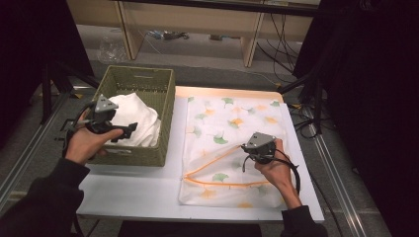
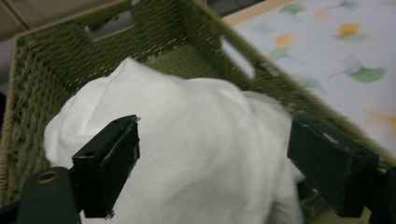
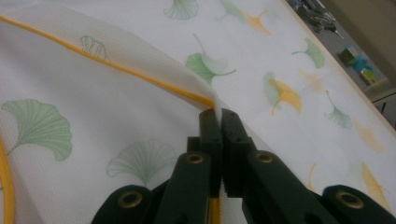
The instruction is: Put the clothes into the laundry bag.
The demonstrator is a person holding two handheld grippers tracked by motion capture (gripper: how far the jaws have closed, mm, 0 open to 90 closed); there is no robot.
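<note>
Pinching the orange-trimmed edge of the laundry bag (image 3: 140, 121), the right gripper (image 3: 219, 116) has its jaws pressed together on the fabric and holds that edge lifted off the lower layer, so the mouth gapes toward the near left. In the high view the leaf-printed bag (image 1: 232, 123) lies flat on the right half of the white table (image 1: 133, 190), its far end reaching the table's far edge, with the right gripper (image 1: 247, 150) over its near portion. On the left side stands a green woven basket (image 1: 165, 94), just beside the bag, holding a crumpled white cloth (image 1: 143, 116). The left gripper (image 1: 126, 132) hovers above that cloth (image 2: 201, 140), jaws spread wide and holding nothing, the basket wall (image 2: 70, 60) beyond.
</note>
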